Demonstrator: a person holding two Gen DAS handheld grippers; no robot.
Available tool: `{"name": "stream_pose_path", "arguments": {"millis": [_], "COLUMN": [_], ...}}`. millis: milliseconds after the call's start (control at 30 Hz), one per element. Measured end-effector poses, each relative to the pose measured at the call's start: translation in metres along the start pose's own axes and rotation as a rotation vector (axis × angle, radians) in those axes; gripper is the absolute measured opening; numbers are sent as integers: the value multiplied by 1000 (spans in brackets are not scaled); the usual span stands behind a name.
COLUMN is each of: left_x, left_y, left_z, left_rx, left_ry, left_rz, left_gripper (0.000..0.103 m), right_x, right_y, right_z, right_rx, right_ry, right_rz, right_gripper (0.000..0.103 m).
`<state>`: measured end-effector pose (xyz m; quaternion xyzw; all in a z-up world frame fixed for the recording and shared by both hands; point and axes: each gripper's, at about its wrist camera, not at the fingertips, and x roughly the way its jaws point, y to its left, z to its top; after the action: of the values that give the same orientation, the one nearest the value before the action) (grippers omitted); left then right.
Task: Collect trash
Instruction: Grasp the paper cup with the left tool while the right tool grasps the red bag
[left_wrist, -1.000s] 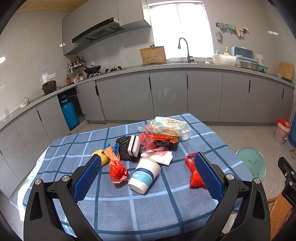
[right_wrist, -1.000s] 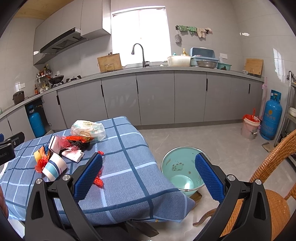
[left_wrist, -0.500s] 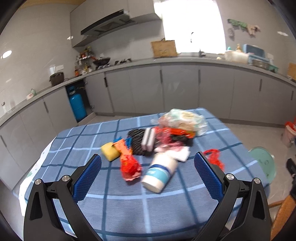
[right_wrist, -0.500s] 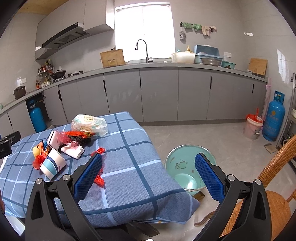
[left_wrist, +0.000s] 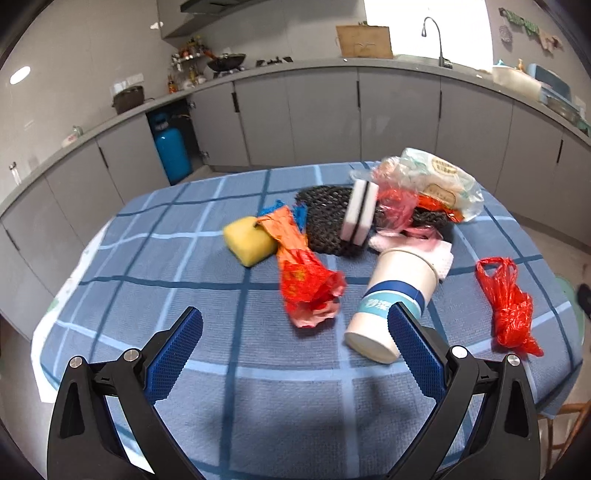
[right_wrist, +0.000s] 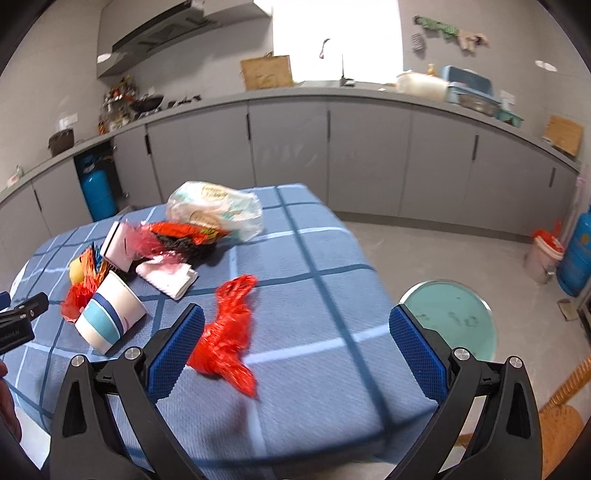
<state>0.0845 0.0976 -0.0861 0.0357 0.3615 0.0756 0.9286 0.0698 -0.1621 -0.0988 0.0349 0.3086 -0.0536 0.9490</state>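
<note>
The left gripper (left_wrist: 295, 332) is held with its fingers spread wide above the blue checked tablecloth (left_wrist: 184, 266), nothing between them — the tipped paper cup (left_wrist: 393, 295) lies just beside its right finger at lower centre. An orange wrapper (left_wrist: 301, 273) and a yellow sponge (left_wrist: 249, 240) are seen mid-frame. The right gripper (right_wrist: 295, 332) is likewise spread wide and empty, a crumpled red plastic bag (right_wrist: 227, 332) lying near its left finger. A green bin (right_wrist: 454, 317) is seen on the floor at right.
</note>
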Motion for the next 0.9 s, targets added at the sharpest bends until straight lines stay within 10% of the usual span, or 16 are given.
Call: {"name": "stream_pose_path", "arguments": {"millis": [433, 700, 900], "left_x": [48, 62, 54], "left_y": [-66, -73, -76], "left_z": [7, 4, 3], "left_rx": [170, 170, 188], "left_ry": [34, 84, 71], "left_rz": [-161, -224, -233], "left_gripper": [98, 61, 52], "right_x": [77, 96, 85], "right_y": [25, 30, 27], "right_z": [-11, -20, -18], "right_rx": [-50, -48, -53], "right_ry": [143, 227, 200], "right_rz": [81, 216, 227], "right_gripper": [96, 42, 30]}}
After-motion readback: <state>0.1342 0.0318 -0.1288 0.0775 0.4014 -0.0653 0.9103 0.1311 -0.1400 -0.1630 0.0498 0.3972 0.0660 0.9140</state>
